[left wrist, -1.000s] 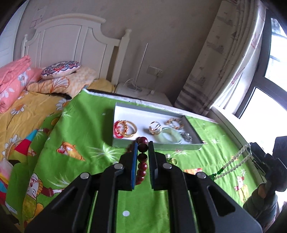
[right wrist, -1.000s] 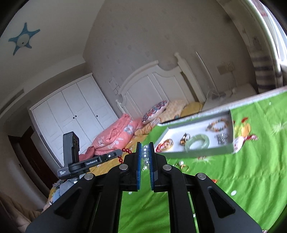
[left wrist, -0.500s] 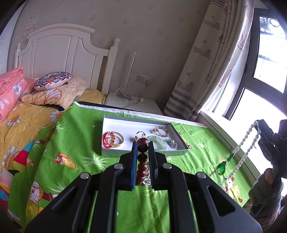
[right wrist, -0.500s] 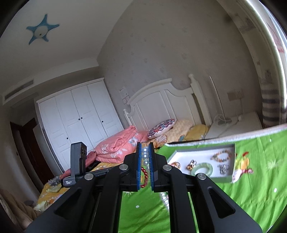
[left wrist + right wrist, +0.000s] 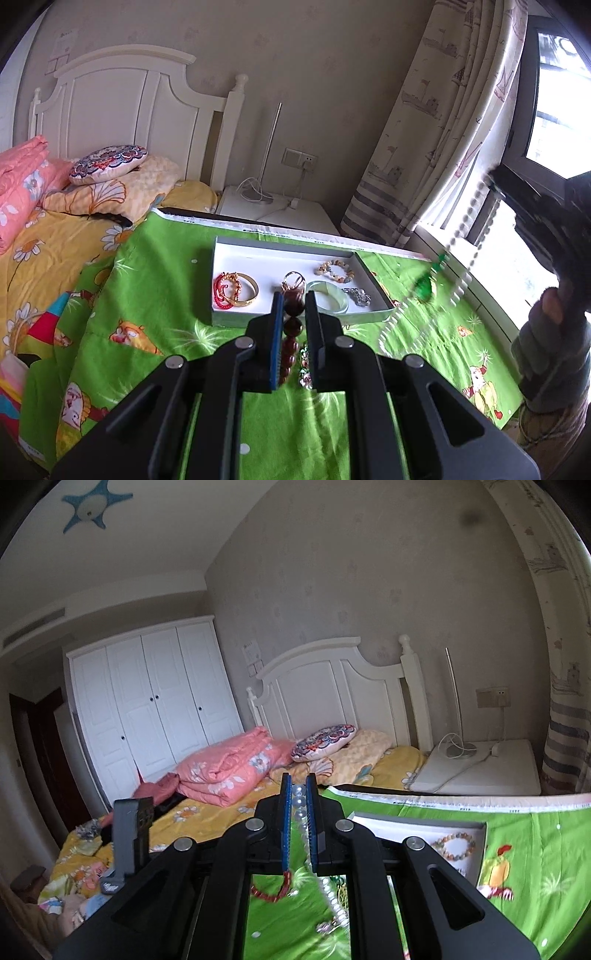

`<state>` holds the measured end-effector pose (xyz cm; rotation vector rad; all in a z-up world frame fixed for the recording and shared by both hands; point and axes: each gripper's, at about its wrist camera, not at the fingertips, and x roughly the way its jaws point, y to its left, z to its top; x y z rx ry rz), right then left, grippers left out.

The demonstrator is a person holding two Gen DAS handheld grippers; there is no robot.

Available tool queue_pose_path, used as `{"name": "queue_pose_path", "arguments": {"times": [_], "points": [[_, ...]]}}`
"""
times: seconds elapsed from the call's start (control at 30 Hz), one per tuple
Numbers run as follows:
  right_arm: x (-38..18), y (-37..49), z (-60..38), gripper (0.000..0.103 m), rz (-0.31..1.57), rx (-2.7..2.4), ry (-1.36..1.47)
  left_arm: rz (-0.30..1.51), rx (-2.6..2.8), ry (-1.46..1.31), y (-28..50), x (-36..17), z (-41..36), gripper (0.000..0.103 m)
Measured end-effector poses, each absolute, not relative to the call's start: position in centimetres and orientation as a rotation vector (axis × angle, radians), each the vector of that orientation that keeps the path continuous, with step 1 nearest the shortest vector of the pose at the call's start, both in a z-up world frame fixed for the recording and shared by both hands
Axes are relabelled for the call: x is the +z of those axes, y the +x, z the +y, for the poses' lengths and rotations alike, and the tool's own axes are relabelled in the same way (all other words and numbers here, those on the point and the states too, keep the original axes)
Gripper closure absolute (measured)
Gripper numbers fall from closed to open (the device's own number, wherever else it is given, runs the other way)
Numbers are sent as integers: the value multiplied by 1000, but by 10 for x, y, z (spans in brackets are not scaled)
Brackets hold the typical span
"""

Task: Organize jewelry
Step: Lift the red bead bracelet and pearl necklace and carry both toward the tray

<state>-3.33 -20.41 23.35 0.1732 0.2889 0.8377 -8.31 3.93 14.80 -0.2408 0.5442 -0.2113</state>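
While both grippers have lifted clear of the green cloth (image 5: 155, 295), the left gripper (image 5: 293, 306) jaws clamp the dark red bead bracelet (image 5: 291, 325), the right gripper (image 5: 298, 812) jaws pinch the pearl necklace (image 5: 303, 823); the white tray (image 5: 258, 254) waits ahead.

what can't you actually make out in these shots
- Dark red bead bracelet: its lower part hidden by the left claw, left wrist view.
- Pearl necklace: motion-blurred, left wrist view.
- White tray: mostly hidden behind the right claw, right wrist view.
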Motion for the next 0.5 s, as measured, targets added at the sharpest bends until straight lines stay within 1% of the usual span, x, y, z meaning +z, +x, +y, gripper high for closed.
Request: {"name": "queue_pose_path", "arguments": {"times": [0.27, 0.4, 0.43, 0.47, 0.5], "points": [[249, 26, -171, 94, 329, 778, 165, 553, -197, -195, -42, 158, 36, 98], [241, 22, -169, 94, 328, 805, 174, 621, -214, -211, -39, 137, 39, 96], [239, 21, -168, 94, 328, 811, 167, 647, -213, -200, -41, 128, 39, 90], [235, 19, -166, 94, 334, 816, 155, 675, -210, -189, -43, 118, 39, 80], [232, 18, -165, 94, 341, 815, 146, 714, -209, -186, -46, 103, 40, 75]]}}
